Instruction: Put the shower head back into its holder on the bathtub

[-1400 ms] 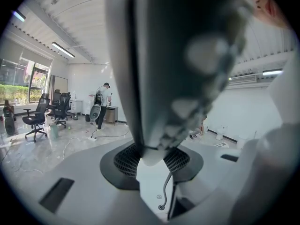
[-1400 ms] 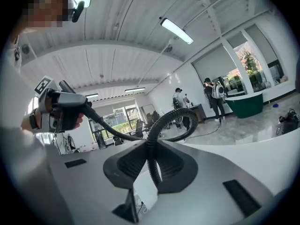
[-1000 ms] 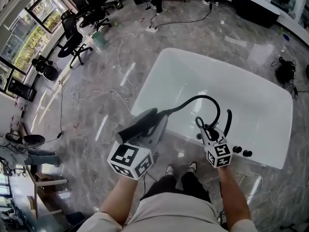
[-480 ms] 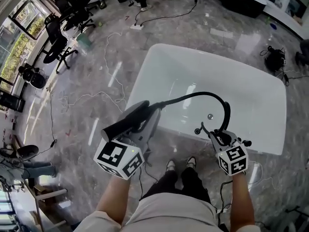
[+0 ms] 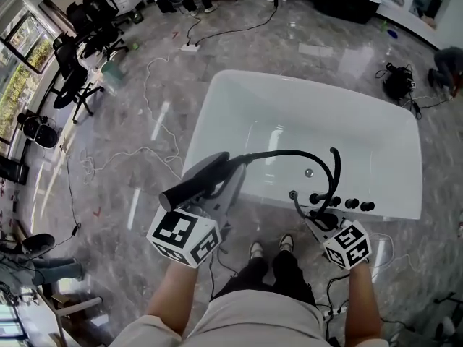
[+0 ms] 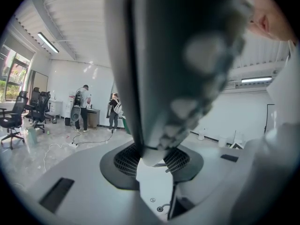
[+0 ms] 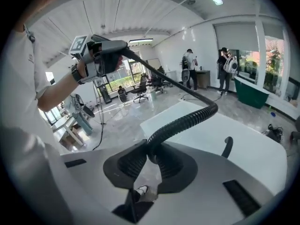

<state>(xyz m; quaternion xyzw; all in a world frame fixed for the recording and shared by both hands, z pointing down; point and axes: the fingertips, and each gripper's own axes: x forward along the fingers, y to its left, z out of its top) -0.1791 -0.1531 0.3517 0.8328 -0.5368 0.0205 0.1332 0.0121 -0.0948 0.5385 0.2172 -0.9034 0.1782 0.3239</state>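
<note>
Blur fills most of the left gripper view, where the shower head [image 6: 178, 55] crowds the frame. Its holder cannot be told apart among the small dark fittings [image 5: 352, 203] on the bathtub [image 5: 376, 143] rim. The left gripper [image 6: 152, 161] is clamped on the shower head, over the floor [image 5: 145, 121] beside the tub. The right gripper [image 7: 150, 161] is closed on the black hose [image 7: 187, 116].

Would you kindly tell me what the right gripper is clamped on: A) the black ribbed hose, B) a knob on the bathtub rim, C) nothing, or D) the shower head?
A: in the right gripper view the right gripper has its jaws closed around the black ribbed hose, while the left gripper holds the shower head.
</note>
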